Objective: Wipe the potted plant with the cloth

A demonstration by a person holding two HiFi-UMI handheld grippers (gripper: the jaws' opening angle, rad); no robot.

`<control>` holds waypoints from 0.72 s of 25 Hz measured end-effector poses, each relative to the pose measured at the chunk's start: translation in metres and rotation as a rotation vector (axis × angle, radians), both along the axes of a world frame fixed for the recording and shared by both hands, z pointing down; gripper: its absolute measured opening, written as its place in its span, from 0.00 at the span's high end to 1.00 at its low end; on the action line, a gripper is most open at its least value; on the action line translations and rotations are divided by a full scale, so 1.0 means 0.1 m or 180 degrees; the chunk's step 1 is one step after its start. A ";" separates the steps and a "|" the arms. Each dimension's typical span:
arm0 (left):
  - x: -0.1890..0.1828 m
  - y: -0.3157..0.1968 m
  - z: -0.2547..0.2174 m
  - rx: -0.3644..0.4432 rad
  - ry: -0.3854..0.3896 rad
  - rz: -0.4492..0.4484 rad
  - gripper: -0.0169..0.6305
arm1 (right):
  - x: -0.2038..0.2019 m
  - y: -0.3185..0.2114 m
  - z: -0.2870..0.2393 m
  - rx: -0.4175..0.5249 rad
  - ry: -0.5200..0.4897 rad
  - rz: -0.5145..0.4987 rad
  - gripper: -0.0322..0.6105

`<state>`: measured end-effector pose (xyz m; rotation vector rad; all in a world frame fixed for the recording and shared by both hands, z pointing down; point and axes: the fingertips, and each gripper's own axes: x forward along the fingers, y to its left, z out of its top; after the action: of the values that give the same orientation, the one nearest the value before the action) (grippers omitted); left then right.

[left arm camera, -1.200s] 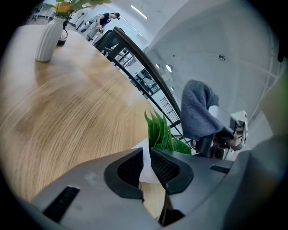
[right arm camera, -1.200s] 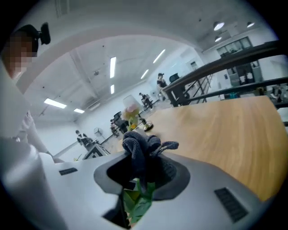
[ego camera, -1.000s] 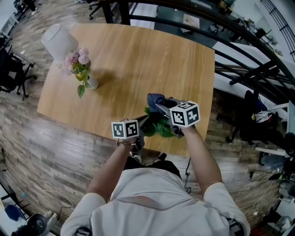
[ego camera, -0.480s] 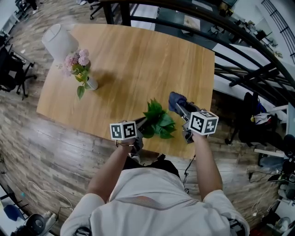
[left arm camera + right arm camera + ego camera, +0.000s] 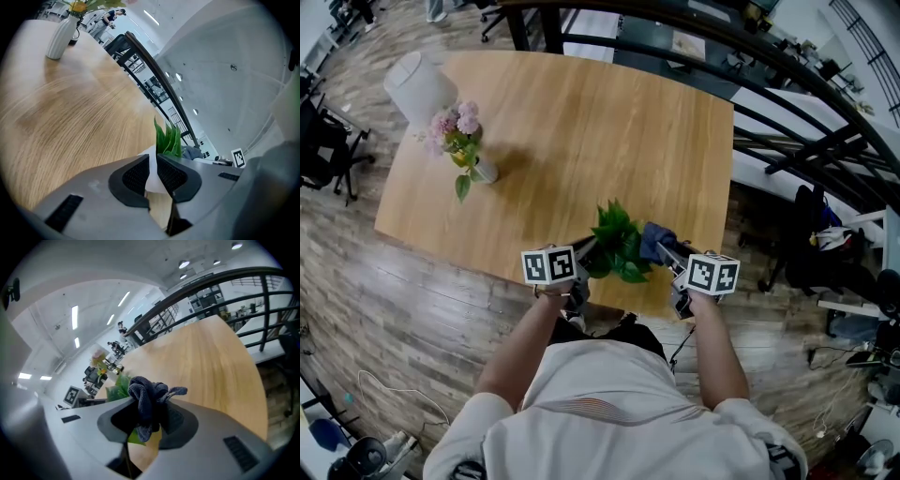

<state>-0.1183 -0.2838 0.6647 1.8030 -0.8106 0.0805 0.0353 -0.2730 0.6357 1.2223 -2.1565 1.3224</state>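
A small potted plant (image 5: 617,246) with green leaves stands near the table's front edge. My left gripper (image 5: 587,249) comes in from its left and is shut on the white pot (image 5: 152,174), with the leaves (image 5: 168,138) rising just past the jaws. A dark blue cloth (image 5: 654,238) is bunched in my right gripper (image 5: 663,249), which is shut on it. The cloth sits against the right side of the leaves. In the right gripper view the cloth (image 5: 148,401) fills the jaws, with green leaves (image 5: 118,387) behind it on the left.
A white vase of pink flowers (image 5: 465,142) and a white cylinder (image 5: 419,82) stand at the table's far left. The wooden table (image 5: 609,122) stretches away beyond the plant. Dark railings (image 5: 787,122) run along the right. The table's front edge is just below the grippers.
The right gripper with the cloth swung from over the plant out to the right, then came down and back against the leaves' right side. The left gripper and pot stayed still.
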 end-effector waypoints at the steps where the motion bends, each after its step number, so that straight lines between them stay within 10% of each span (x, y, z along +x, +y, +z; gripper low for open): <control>1: 0.00 0.00 0.00 0.0004 -0.0002 -0.0011 0.89 | 0.12 0.02 0.03 -0.0001 0.0103 0.0103 0.71; 11: -0.01 0.01 -0.01 -0.0038 0.0001 -0.0109 0.89 | -0.28 0.19 -1.00 0.0659 -0.0851 0.0122 0.71; 18: -0.02 -0.01 0.00 -0.0012 -0.0042 -0.0144 0.89 | -0.57 0.47 -0.20 0.0260 -0.0368 -0.0157 0.71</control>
<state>-0.1199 -0.2846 0.6646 1.7815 -0.8594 0.0644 -0.0213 -0.2258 0.6153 1.1406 -2.3267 1.3265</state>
